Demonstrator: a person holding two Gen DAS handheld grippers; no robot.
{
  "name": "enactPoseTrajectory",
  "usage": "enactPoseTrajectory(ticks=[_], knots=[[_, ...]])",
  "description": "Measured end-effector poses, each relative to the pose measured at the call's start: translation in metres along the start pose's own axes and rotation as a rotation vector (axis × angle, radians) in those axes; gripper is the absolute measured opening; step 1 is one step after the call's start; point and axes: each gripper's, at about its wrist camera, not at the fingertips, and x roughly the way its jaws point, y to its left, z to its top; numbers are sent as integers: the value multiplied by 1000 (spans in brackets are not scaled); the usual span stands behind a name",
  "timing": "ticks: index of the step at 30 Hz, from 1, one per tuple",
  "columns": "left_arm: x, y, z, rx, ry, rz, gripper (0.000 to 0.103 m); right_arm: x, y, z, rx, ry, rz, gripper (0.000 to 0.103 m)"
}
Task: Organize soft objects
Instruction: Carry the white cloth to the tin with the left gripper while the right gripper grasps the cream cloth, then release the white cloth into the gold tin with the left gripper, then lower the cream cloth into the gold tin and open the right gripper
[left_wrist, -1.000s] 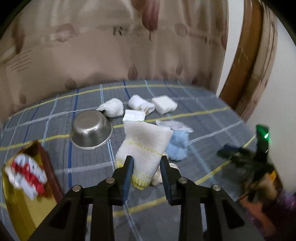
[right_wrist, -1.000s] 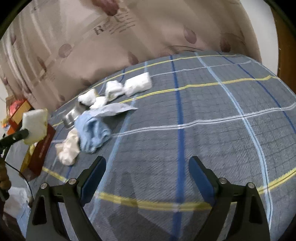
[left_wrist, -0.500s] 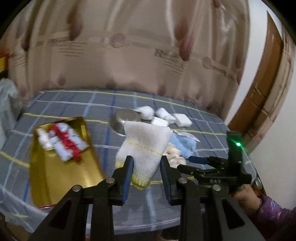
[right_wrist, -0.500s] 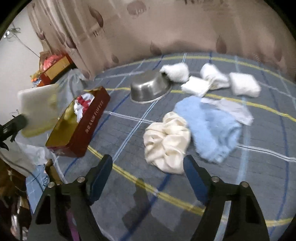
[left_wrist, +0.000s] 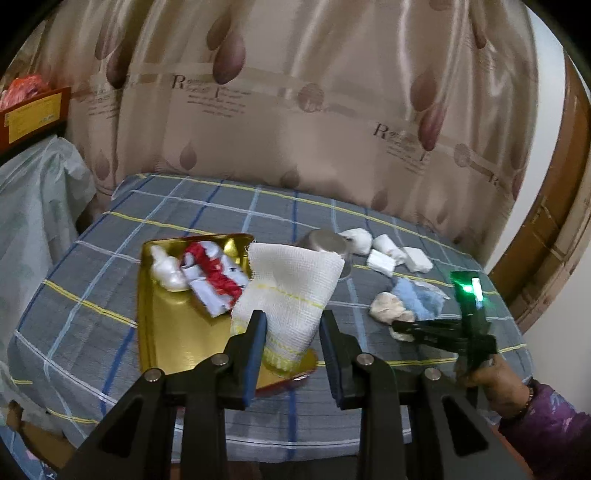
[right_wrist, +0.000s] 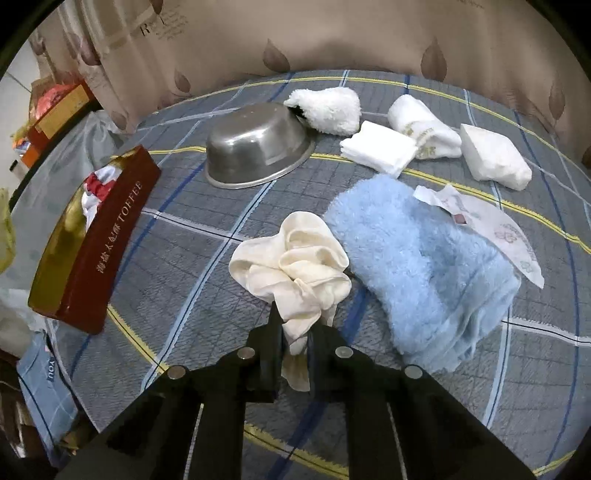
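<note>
One steel bowl (right_wrist: 258, 144), one gold tin (right_wrist: 92, 243), one blue towel (right_wrist: 424, 266), two tools.

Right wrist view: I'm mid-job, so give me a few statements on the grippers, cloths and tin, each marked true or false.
1. The right gripper is shut on the cream cloth. True; its jaws have just been closing.
2. The left gripper is empty. False; it holds a white gauze cloth.
3. The metal bowl stands upright with cloths inside. False; it lies upside down on the bedspread.
4. The blue towel lies beside the cream cloth. True.
5. The toffee tin is empty. False; red and white cloths lie in it.
</note>
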Motion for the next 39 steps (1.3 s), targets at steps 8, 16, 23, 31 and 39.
enactPoseTrajectory(ticks=[8, 16, 23, 31, 39], knots=[[36, 29, 6, 27, 38, 94, 30, -34, 10, -9, 5, -85, 68, 9], [78, 51, 11, 111, 89, 196, 31, -57, 15, -20, 47, -110, 129, 9], [96, 64, 13, 123, 114, 249, 33, -67, 26, -17, 33, -130, 159, 9], [95, 71, 14, 127, 102, 278, 36, -75, 41, -10, 9, -147, 187, 9], [41, 49, 17, 66, -34, 317, 56, -88, 89, 11, -80, -171, 272, 9]])
